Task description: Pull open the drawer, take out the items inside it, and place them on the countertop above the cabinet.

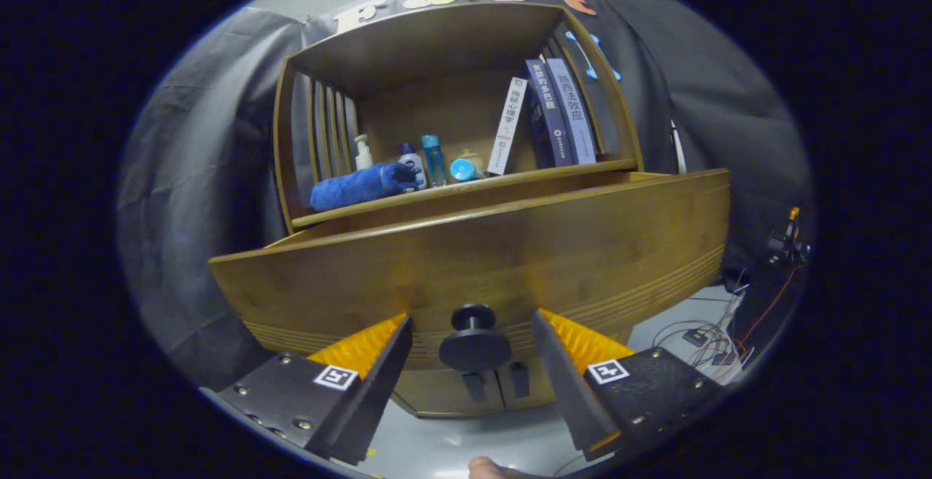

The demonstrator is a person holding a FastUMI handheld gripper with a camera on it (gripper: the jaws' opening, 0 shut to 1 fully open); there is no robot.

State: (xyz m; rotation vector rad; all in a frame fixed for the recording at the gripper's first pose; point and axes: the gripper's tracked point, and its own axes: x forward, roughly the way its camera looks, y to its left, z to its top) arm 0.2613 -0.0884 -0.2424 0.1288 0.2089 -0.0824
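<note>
Wooden drawer front (510, 268) is right in your face, and it looks already pulled partway out from the cabinet (451, 392), since its top edge sits forward of the shelf above. The round dark knob (474, 341) sits dead centre between your claw (472, 351) fingers, which are spread wide with clear gaps on both sides. Nothing is pinched.

Stuff that could bite you from here:

- You can't see into the drawer at all from this angle, so whatever's inside is a mystery. If you reach over the front blind, you could knock or crush something before you ever get a grip.
- If you close on the knob to pull more, watch the height. It looks like the fingers line up with the knob's wide face, not its stem. I'd guess a grip on that rim could slip off mid-pull.
- Yank too hard and the drawer might come out too far and tip. Go slow.
- The ledge you're meant to unload onto, up at 12 o'clock, is already busy: a rolled blue towel (360, 184) at 11, small bottles (419, 162) next to it, books (550, 111) leaning at 1. Swing in carelessly and those bottles go over like bowling pins.
- Loose cables (710, 337) on the floor at 4 o'clock, so mind your footing.
</note>
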